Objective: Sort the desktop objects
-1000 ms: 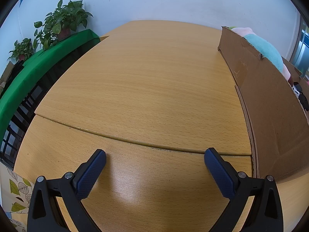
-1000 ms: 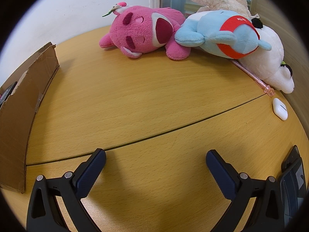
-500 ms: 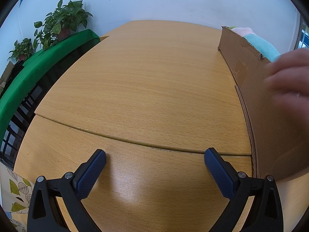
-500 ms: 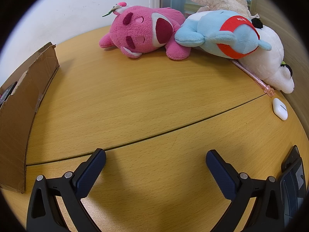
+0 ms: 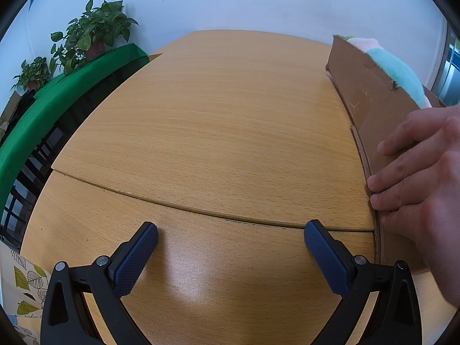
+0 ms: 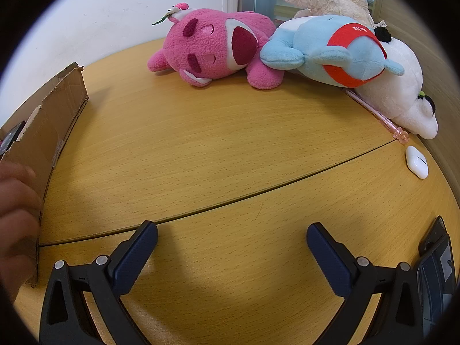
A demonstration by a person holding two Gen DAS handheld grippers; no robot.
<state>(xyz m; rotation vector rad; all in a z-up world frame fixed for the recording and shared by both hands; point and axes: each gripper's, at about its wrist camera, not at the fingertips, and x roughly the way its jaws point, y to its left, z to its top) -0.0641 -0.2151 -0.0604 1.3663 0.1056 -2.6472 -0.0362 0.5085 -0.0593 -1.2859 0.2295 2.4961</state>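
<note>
A cardboard box (image 5: pixel 371 109) stands on the wooden table at the right of the left wrist view; a pink and teal soft item (image 5: pixel 394 72) shows above its wall. A person's hand (image 5: pixel 419 178) grips the box's near corner. My left gripper (image 5: pixel 230 240) rests open over bare table, nothing between its fingers. In the right wrist view the box (image 6: pixel 49 126) is at the left with the hand (image 6: pixel 17 210) on it. A pink plush (image 6: pixel 212 46), a blue plush (image 6: pixel 336 51) and a white plush (image 6: pixel 402 97) lie at the back. My right gripper (image 6: pixel 231 238) is open and holds nothing.
A pink pen (image 6: pixel 376 113) and a white earbud case (image 6: pixel 417 162) lie at the right by the white plush. A dark device (image 6: pixel 437 261) sits at the right edge. Potted plants (image 5: pixel 92 37) stand on a green-covered shelf (image 5: pixel 57 92) beyond the table's left edge.
A person's hand has come in and taken hold of the box's near corner. Both grippers stay still and open.
</note>
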